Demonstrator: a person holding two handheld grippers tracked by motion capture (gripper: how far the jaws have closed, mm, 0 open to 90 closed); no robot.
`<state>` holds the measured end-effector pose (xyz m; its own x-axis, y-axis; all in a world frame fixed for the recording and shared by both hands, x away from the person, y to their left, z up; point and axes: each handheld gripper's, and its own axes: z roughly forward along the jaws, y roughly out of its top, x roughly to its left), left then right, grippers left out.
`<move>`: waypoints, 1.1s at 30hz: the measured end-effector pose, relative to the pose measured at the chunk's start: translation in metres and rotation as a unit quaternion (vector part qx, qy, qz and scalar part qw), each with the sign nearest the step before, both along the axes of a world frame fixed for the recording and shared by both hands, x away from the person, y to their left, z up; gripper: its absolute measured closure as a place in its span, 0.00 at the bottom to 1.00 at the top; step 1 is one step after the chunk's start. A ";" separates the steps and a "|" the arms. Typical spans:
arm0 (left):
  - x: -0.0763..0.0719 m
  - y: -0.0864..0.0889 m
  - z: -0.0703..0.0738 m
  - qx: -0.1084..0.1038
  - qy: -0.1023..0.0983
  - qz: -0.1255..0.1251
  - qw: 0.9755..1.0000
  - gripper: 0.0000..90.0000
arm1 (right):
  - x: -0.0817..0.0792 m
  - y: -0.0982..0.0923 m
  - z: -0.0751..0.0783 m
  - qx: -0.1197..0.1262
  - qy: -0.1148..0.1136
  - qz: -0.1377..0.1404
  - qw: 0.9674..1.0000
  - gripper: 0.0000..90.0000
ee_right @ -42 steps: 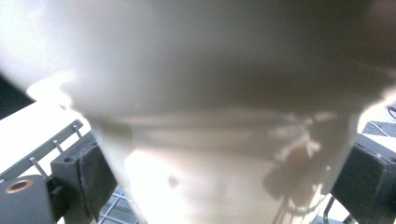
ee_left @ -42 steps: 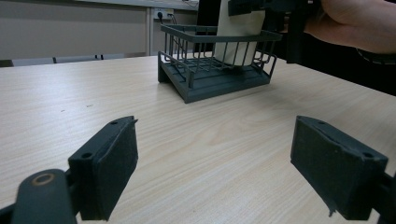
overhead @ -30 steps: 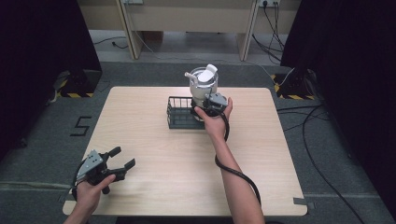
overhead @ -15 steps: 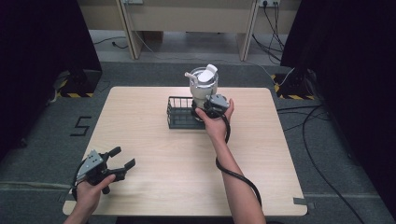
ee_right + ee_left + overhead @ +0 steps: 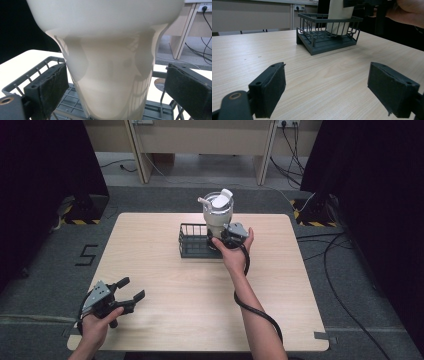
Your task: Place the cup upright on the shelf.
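Two tongs are working: your right tongs (image 5: 226, 239) are straddling, jaws apart, the cup (image 5: 218, 212) standing in the basket (image 5: 192, 245); left tongs (image 5: 126, 292) are idling wide, empty. Center before squeezing.

Hidden and cut off

In the right gripper view, top of the cream tumbler (image 5: 107, 50) cut by the upper edge, its foot hidden behind the wire basket (image 5: 37, 72); contact between pads and tumbler wall not clear. From above, right gripper (image 5: 227, 236) mostly covered by the hand (image 5: 235, 252). In the left gripper view, tumbler's upper part lost past the top edge. Lid detail too small to tell.
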<state>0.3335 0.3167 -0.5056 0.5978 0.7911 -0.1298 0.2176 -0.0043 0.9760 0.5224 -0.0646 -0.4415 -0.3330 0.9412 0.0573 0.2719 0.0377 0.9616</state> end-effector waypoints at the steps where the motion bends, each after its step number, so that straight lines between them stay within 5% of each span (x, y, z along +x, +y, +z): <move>1: 0.000 0.000 0.000 0.000 0.000 0.000 1.000 0.16 | -0.001 -0.001 0.000 -0.001 0.001 0.000 1.000 0.07; 33: 0.000 0.000 0.000 0.004 0.000 0.001 1.000 0.16 | -0.031 -0.032 0.006 0.014 0.002 0.003 1.000 0.09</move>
